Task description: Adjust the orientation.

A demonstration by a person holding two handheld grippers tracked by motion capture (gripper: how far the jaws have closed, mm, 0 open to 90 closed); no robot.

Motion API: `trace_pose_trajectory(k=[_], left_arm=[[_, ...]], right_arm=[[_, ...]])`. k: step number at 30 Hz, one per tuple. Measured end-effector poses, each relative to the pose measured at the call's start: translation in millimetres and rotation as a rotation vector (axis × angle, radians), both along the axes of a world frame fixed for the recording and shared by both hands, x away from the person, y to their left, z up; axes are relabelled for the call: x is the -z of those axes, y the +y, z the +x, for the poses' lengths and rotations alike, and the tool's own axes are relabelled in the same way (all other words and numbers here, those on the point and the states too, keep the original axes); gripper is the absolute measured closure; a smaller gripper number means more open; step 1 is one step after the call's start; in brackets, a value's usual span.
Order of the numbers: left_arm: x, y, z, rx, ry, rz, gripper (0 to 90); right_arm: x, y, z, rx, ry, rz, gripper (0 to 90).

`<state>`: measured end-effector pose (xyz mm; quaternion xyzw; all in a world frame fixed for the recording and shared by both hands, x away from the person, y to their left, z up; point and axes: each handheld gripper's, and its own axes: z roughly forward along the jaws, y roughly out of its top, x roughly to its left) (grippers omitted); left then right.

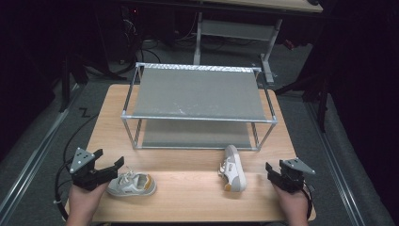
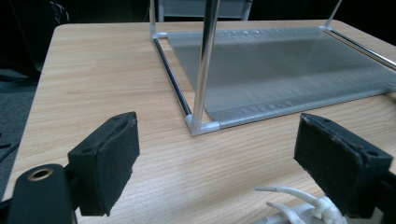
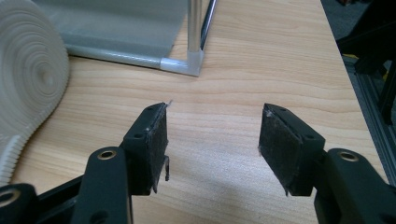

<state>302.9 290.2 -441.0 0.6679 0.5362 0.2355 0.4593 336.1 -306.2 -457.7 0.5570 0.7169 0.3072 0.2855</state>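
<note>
In the high view, we are holding both grippers over the near edge of the table [image 1: 188,197], in front of the two-tier shoe rack [image 1: 197,108]. Both rack shelves are lying bare; no shoe is sitting on either one. The left shoe [image 1: 131,184] is lying on its side in front of the rack's left half, touching or just beside the left gripper [image 1: 117,165]. The right shoe [image 1: 233,168] is lying sole-out just in front of the rack's right half, with the right gripper [image 1: 269,168] standing near it but apart.

In the left gripper view, we are seeing the jaws spread wide with nothing between them; white shoelaces [image 2: 299,201] are showing at the bottom edge, just below the right pad, and the rack's front-left corner post [image 2: 204,65] is rising ahead.

In the right gripper view, the jaws are standing apart and empty. The ribbed shoe sole [image 3: 28,84] is lying to the side, in front of the rack's lower shelf [image 3: 116,23].

We are judging two risks: a closure on the loose laces alone would let the shoe swing or drop, and a low approach could strike the rack's front rail.
</note>
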Motion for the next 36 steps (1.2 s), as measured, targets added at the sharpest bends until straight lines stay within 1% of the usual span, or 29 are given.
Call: trace_pose_trajectory(k=[2,8,16,18,19,20,21,23,24,25,26,27,28,29,30,31,32,33,34,35,36], left_arm=[[0.4,-0.9,0.8,0.001,0.001,-0.003,14.5],[2.0,-8.4,5.6,0.016,0.009,0.005,14.5],[3.6,-10.3,5.3,0.019,0.025,0.022,14.6],[3.1,-10.6,4.3,0.016,0.031,0.024,15.6],[1.0,-13.2,2.0,0.023,0.041,0.029,17.9],[-0.4,-15.9,0.4,0.039,0.041,0.034,19.2],[-2.0,-20.4,-1.5,0.053,0.042,0.044,21.5],[-6.7,-32.7,-6.6,0.065,0.042,0.080,22.9],[-6.7,-32.7,-6.6,0.065,0.042,0.080,23.9],[-11.8,-45.7,-13.8,0.069,0.037,0.098,25.7],[-11.8,-45.7,-13.8,0.069,0.037,0.098,26.9],[-17.2,-56.8,-19.7,0.053,0.048,0.131,28.6],[-17.2,-56.8,-19.7,0.053,0.048,0.131,29.7],[-19.8,-62.7,-23.6,0.047,0.049,0.153,29.7],[-19.3,-70.1,-31.7,0.040,0.055,0.173,32.4],[-16.4,-74.7,-37.1,0.041,0.051,0.210,32.5],[-16.4,-74.7,-37.1,0.041,0.051,0.210,32.9],[-11.0,-79.4,-42.4,0.029,0.053,0.274,33.8],[-8.0,-80.4,-44.2,0.020,0.062,0.296,33.8],[-5.8,-78.6,-44.0,0.014,0.095,0.281,34.5],[-5.4,-75.8,-44.0,-0.003,0.107,0.273,36.1]], right_arm=[[0.1,0.0,-1.8,-0.007,0.003,-0.005,41.8],[0.0,-2.3,-6.1,-0.008,0.008,0.001,41.8],[-0.1,0.0,-5.6,-0.017,0.004,-0.001,41.8],[0.1,1.4,-4.9,-0.020,0.003,-0.003,41.9],[-0.1,2.7,-4.6,-0.026,0.003,-0.007,41.9],[-0.3,3.1,-4.7,-0.027,0.003,-0.008,41.9],[-0.5,3.5,-4.6,-0.029,0.003,-0.009,41.9],[-0.9,3.9,-4.7,-0.029,0.000,-0.009,41.9],[-0.9,3.9,-4.7,-0.029,0.000,-0.009,41.9],[-1.5,4.1,-4.9,-0.028,-0.003,-0.008,42.0],[-1.5,4.1,-4.9,-0.028,-0.003,-0.008,42.0],[-2.7,4.0,-6.2,-0.023,-0.006,-0.002,42.1],[-2.7,4.0,-6.2,-0.023,-0.006,-0.002,42.1],[-3.1,3.7,-6.6,-0.025,-0.009,0.003,42.1],[-4.1,4.1,-7.3,-0.036,-0.012,-0.001,42.1],[-4.6,4.1,-7.3,-0.041,-0.017,-0.006,42.1],[-4.6,4.1,-7.3,-0.041,-0.017,-0.006,42.1],[-5.2,4.0,-7.2,-0.040,-0.020,-0.004,42.1],[-5.8,3.6,-7.1,-0.037,-0.020,0.004,42.1],[-6.1,3.5,-7.0,-0.036,-0.021,0.007,42.2],[-6.1,3.7,-7.1,-0.036,-0.021,0.008,42.2]])
